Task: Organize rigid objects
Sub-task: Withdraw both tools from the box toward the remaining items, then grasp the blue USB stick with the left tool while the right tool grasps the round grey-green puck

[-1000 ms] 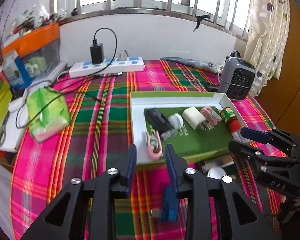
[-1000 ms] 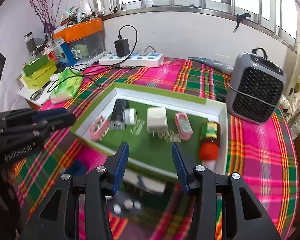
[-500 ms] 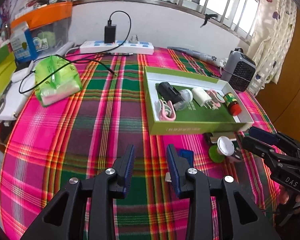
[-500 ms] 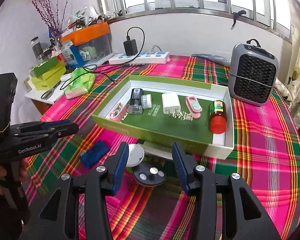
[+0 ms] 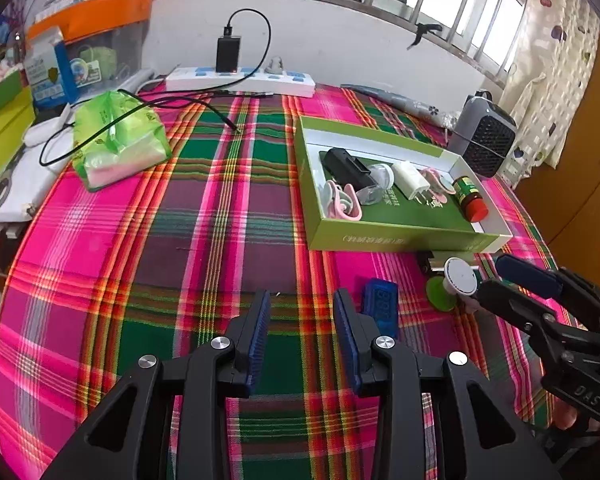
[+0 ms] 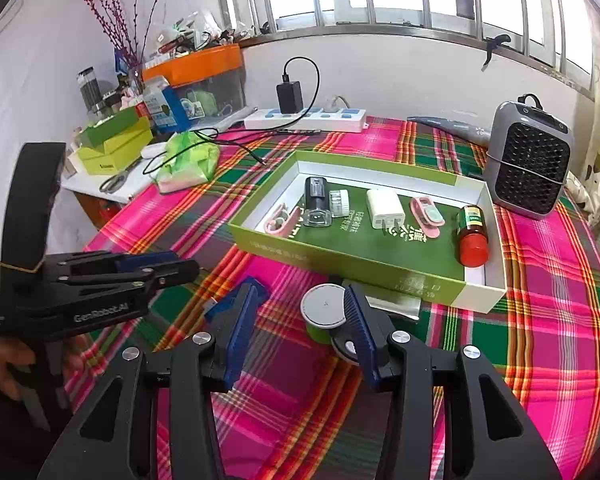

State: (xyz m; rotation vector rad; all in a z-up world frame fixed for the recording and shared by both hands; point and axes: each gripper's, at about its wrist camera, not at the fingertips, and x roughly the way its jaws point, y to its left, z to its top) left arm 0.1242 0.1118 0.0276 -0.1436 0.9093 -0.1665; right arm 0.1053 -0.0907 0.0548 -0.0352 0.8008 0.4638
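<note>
A green box [image 6: 340, 258] with a white inner rim lies on the plaid cloth and holds a pink clip [image 6: 280, 222], a black device [image 6: 316, 196], a white charger [image 6: 384, 208] and a red-capped bottle [image 6: 472, 236]. In front of it lie a small blue device [image 5: 380, 306] and a green cup with a white lid [image 5: 458, 280]. My left gripper [image 5: 302, 308] hovers open over bare cloth, just left of the blue device. My right gripper [image 6: 300, 300] is open too, above the white lid [image 6: 324, 308], which its right finger partly covers. Neither holds anything.
A grey heater [image 6: 528, 172] stands right of the box. A power strip [image 6: 304, 118] with a black plug and cable runs along the far wall. A green tissue pack [image 5: 120, 140] lies at the left. Boxes and scissors crowd the left side table.
Both grippers have drawn back from the box toward the near side of the table. The blue device and the lidded cup in front of the box have come into plain view.
</note>
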